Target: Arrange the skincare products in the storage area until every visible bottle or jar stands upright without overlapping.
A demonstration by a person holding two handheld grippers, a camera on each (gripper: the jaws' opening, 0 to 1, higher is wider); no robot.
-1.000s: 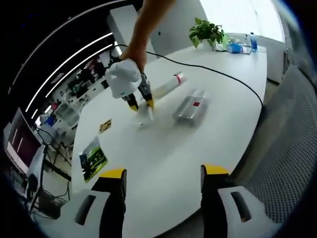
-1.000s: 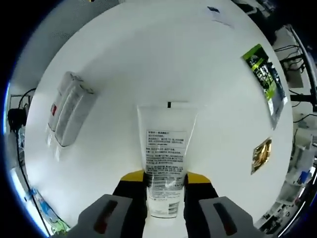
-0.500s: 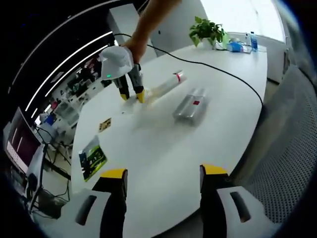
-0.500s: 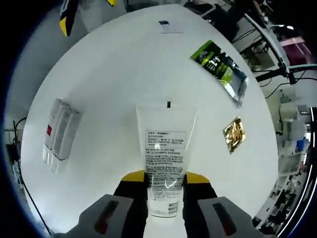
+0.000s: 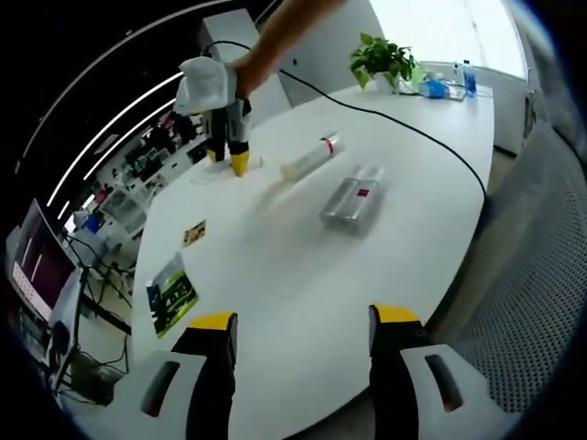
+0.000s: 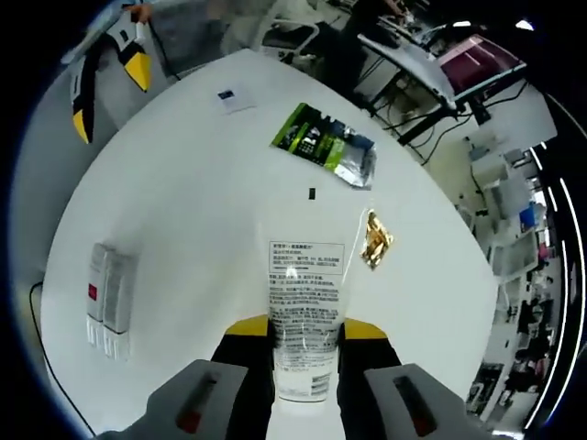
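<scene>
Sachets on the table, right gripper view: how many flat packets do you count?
2. A green and black sachet lies flat toward the far side of the white table; a small gold sachet lies nearer, just right of the tube held in the right gripper.

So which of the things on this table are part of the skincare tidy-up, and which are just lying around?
Part of the job:
- white tube, held in the right gripper
- white bottle with a red band, lying down
- twin pack of silver tubes, lying flat

Just lying about:
- green packet
- gold sachet
- small card
- black cable
- potted plant
</scene>
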